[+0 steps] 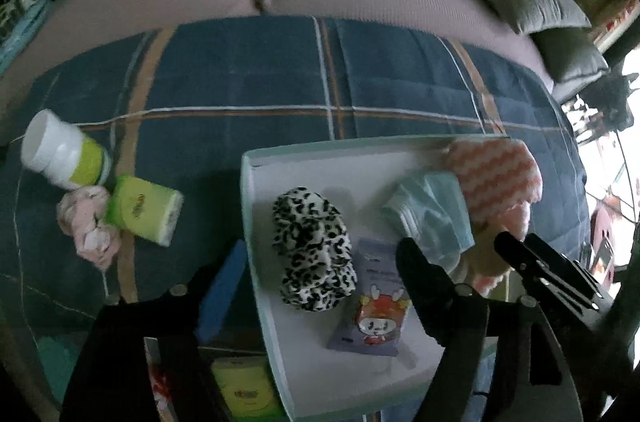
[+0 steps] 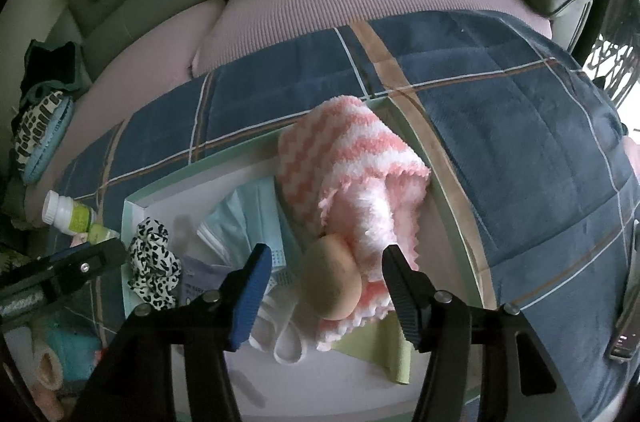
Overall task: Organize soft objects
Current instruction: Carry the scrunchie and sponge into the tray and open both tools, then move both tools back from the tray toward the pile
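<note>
A white tray (image 1: pixel 256 222) with a pale green rim sits on a blue checked blanket (image 1: pixel 248 82) on a bed. Inside the tray, in the left wrist view, a black and white spotty scrunchie (image 1: pixel 314 250) lies in the middle, a small purple packet (image 1: pixel 374 306) with a red cartoon animal lies just right of it, and light blue face masks (image 1: pixel 434 218) lie next to a pink and white fluffy cloth (image 1: pixel 496 174) at the upper right. On the left of that frame, outside the tray, a white and green bottle (image 1: pixel 64 154) lies tipped over, near a pink scrunchie (image 1: pixel 90 226) and a green tissue pack (image 1: pixel 144 208). The left gripper (image 1: pixel 320 286) is wide open and holds nothing. In the right wrist view, the right gripper (image 2: pixel 324 286) is also wide open and holds nothing; a tan round sponge (image 2: pixel 332 278) sits between its fingers (image 2: pixel 252 286), beside the fluffy cloth (image 2: pixel 352 158).
</note>
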`<move>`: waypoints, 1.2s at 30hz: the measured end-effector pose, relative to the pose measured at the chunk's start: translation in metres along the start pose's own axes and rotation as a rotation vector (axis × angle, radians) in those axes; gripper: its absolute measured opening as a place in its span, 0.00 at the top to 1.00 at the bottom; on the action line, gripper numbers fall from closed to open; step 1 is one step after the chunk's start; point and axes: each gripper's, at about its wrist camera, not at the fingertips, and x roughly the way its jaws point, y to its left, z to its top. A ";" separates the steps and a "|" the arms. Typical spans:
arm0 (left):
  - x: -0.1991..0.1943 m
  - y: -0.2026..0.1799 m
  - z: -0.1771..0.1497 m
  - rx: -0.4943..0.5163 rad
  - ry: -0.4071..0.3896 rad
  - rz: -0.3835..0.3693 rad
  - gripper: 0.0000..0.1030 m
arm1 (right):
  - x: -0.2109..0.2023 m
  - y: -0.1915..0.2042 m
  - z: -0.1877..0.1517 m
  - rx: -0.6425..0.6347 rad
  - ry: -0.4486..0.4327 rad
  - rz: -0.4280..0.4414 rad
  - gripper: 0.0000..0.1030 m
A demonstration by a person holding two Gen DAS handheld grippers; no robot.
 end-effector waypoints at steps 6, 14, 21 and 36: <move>0.008 -0.001 -0.014 -0.037 -0.034 0.067 0.24 | -0.003 0.000 0.001 -0.006 -0.010 -0.014 0.38; 0.005 -0.002 -0.018 -0.017 -0.096 0.050 0.17 | -0.007 0.009 0.001 -0.029 -0.029 -0.038 0.29; -0.005 0.020 -0.026 -0.040 -0.124 0.048 0.09 | -0.011 0.018 -0.002 -0.046 -0.055 -0.045 0.23; -0.047 0.065 -0.038 -0.155 -0.255 0.022 0.08 | -0.028 0.045 -0.012 -0.101 -0.128 -0.034 0.00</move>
